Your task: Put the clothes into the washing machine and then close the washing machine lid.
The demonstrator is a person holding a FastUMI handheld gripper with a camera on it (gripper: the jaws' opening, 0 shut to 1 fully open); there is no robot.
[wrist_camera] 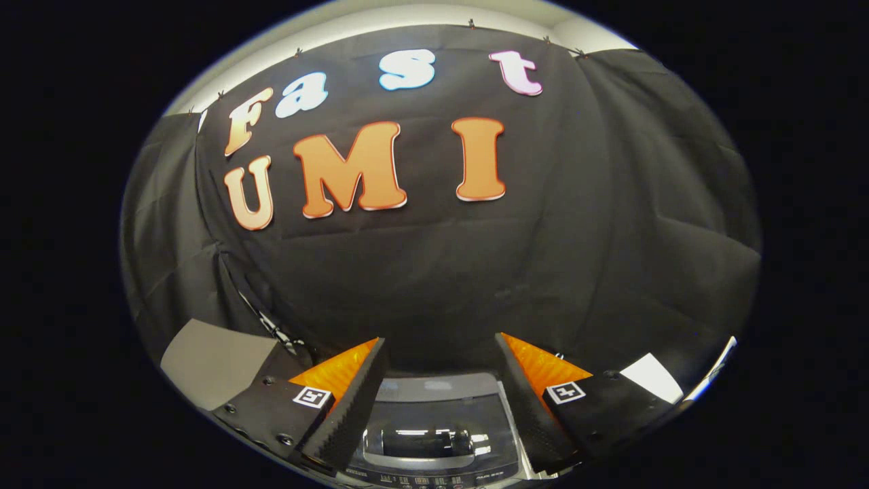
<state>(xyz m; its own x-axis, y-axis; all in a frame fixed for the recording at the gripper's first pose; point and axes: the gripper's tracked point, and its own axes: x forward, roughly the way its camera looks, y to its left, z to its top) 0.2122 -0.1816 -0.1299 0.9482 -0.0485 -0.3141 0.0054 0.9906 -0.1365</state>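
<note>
My gripper (440, 346) is open, its two fingers spread wide with nothing between them. Below and between the fingers lies the top of the washing machine (434, 435): a grey top-loader with a dark glass lid (434, 418) that looks lowered, a handle recess near its front and a control panel (428, 479) at the near edge. I look down on it from above, the fingers standing well over the lid. No clothes can be made out through the lid.
The booth's black cloth wall (475, 272) rises right behind the machine. A grey panel (210, 360) stands at the left beside the left finger, and a white patch (653, 377) lies at the right beyond the right finger.
</note>
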